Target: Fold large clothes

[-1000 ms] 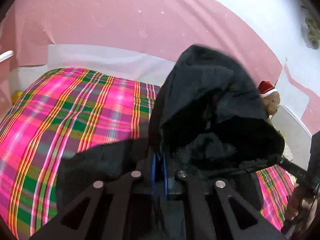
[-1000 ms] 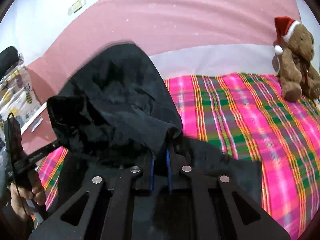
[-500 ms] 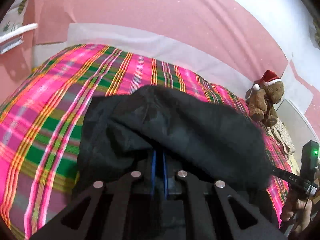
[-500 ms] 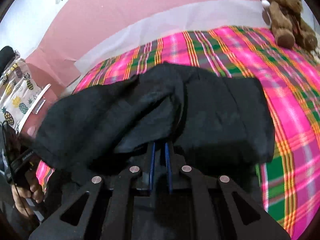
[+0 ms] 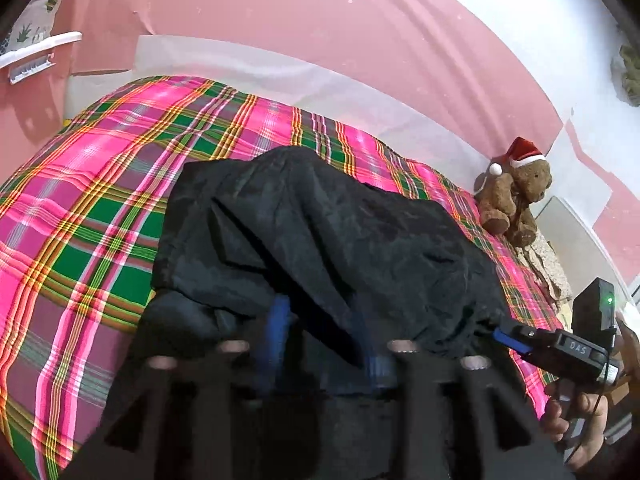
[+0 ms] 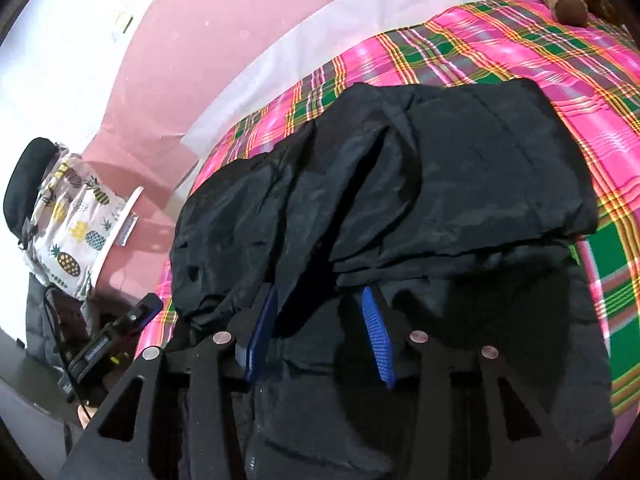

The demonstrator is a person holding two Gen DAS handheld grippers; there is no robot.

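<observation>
1. The black jacket (image 6: pixel 420 184) lies on the plaid bedspread (image 5: pixel 100 216), its upper part doubled over toward the fingers and bunched just ahead of both pairs.
2. The left gripper (image 5: pixel 324 336) and the right gripper (image 6: pixel 320 328) have just been opening; each pair of blue pads stands apart, with loose cloth draped between them but not pinched.
3. To finish this fold well, draw both grippers back clear of the cloth, so that no hem snags and the layer stays flat.
4. The ridge running ahead of the right fingers (image 6: pixel 376 332) probably needs smoothing next.
5. A teddy bear (image 5: pixel 516 196) sits well beyond the fingers at the bed's far corner, out of the way.
</observation>
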